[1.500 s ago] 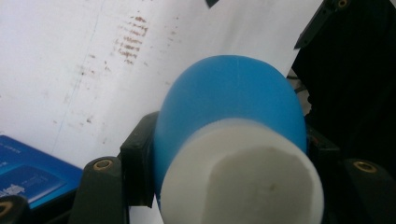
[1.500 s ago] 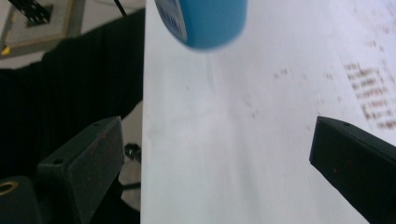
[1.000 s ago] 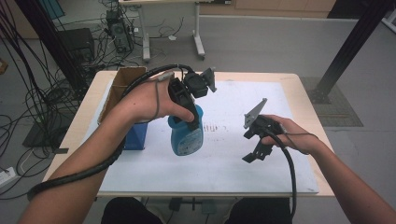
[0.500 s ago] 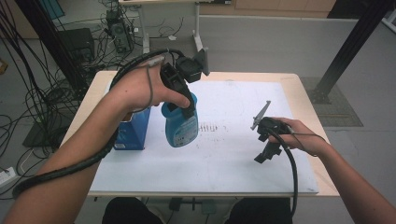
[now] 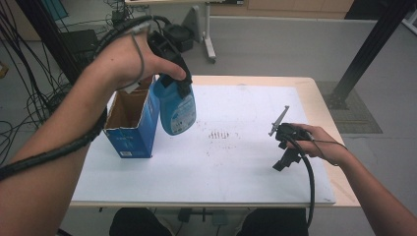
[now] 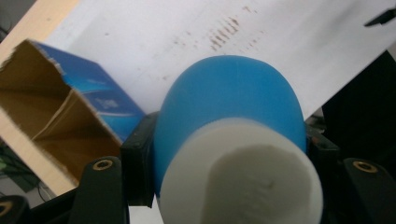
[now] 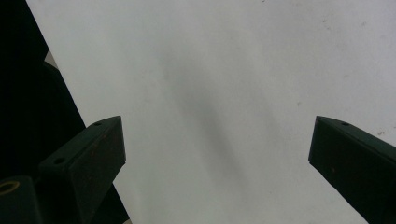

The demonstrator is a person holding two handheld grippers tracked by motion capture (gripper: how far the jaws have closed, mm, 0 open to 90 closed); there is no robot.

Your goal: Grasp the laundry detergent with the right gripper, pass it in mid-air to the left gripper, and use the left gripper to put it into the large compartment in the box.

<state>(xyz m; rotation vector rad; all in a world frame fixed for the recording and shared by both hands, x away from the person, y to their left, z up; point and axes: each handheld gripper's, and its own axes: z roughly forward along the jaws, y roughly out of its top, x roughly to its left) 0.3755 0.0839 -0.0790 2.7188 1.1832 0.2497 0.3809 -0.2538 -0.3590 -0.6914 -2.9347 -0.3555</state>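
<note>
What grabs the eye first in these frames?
The blue bottle, clamped near its neck in the left gripper and hanging in the air above the white sheet, just right of the open blue cardboard box at the table's left. Far right, the right gripper rests low over the sheet, jaws wide open with nothing between them.

Blue plastic bottle (image 5: 176,109) with white neck and printed label hung upright in the air, clear of the desk (image 5: 246,147), gripped near its top. Its rounded blue body sat just right of the open blue cardboard box (image 5: 132,123), above the box's right edge. Box stood upright near desk's left side, flaps open, brown inside.
</note>
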